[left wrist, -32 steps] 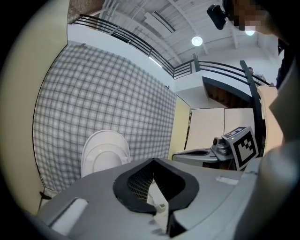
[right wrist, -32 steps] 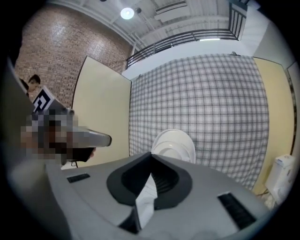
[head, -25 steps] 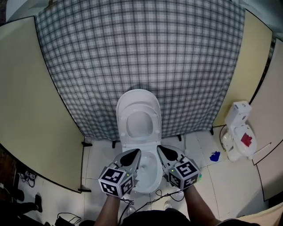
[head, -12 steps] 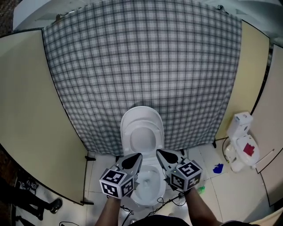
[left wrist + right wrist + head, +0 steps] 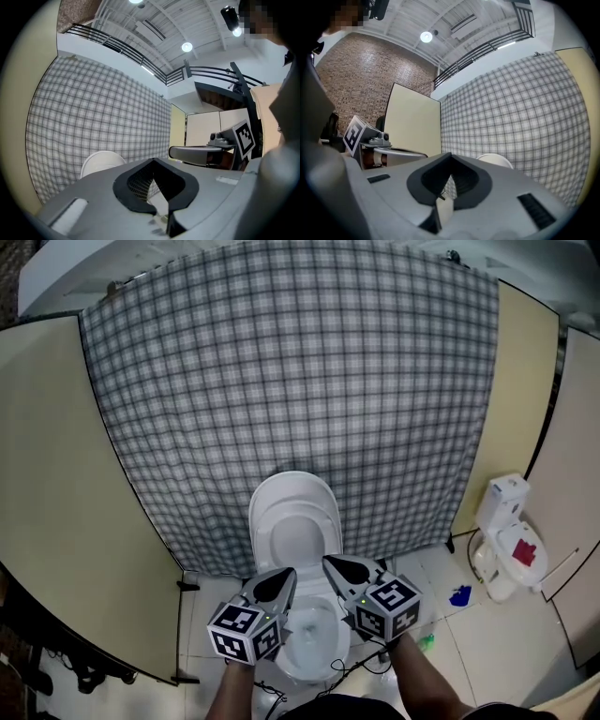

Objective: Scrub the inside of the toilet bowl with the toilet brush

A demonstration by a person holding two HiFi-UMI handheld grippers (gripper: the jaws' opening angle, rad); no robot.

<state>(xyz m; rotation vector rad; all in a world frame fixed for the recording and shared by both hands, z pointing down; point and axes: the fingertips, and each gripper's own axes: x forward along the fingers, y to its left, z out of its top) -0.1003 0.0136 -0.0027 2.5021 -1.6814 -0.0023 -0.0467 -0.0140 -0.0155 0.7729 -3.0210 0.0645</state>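
Note:
The white toilet (image 5: 314,652) stands against a checked cloth backdrop with its lid (image 5: 294,526) raised. In the head view both grippers hover side by side above the front of the bowl and point toward the lid. My left gripper (image 5: 285,574) is shut, with nothing between its jaws. My right gripper (image 5: 330,562) is shut and empty as well. The left gripper view shows the shut jaw tips (image 5: 152,160), the lid (image 5: 101,161) beyond them and the right gripper (image 5: 206,152) alongside. In the right gripper view the tips (image 5: 450,154) meet before the lid (image 5: 494,160). I cannot make out a toilet brush.
Cream partition panels (image 5: 56,484) flank the checked cloth (image 5: 291,362) on both sides. A white object with a red patch (image 5: 506,540) stands on the tiled floor at right. A blue item (image 5: 458,596) and a small green item (image 5: 427,643) lie near it. Black cables (image 5: 361,662) trail by the bowl.
Both grippers have risen a little over the bowl, still shut and side by side. The head view has tilted up, so the toilet sits lower in the picture.

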